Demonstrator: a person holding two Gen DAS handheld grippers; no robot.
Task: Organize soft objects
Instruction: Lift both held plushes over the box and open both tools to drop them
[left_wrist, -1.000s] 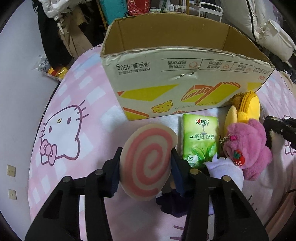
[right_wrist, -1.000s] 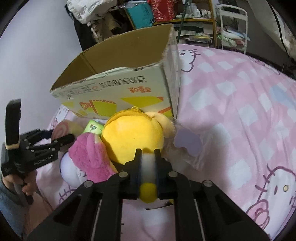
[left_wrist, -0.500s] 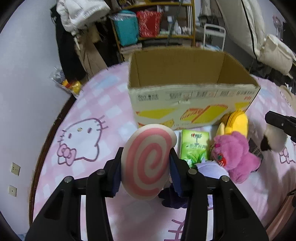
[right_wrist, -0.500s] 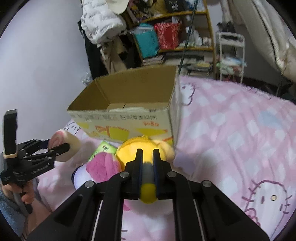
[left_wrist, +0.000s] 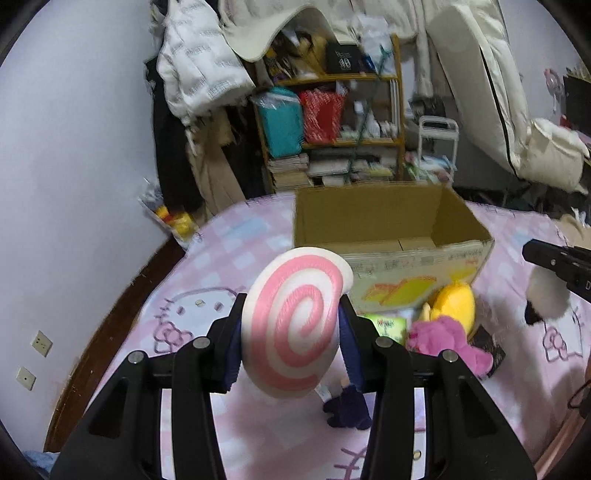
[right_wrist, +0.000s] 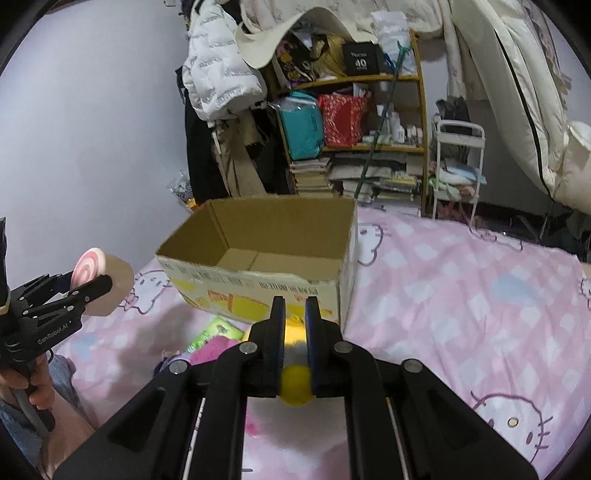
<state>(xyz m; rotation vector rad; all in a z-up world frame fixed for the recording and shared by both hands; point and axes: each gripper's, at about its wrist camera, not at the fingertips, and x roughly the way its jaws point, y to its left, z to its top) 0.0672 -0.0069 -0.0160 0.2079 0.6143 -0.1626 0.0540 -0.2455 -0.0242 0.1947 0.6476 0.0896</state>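
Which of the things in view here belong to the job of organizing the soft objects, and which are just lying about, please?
Part of the job:
- pink swirl cushion, in the left gripper
- white and yellow plush piece, in the right gripper
- cardboard box, open
- yellow plush, pink plush, green tissue pack on the bed

Lying about:
- bookshelf
- white jacket
- white cart

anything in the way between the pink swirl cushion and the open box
Nothing visible blocks it. The left gripper holds the swirl cushion lifted above the bed, and only the near wall of the cardboard box lies ahead. The box top is open and what shows of its inside is bare.
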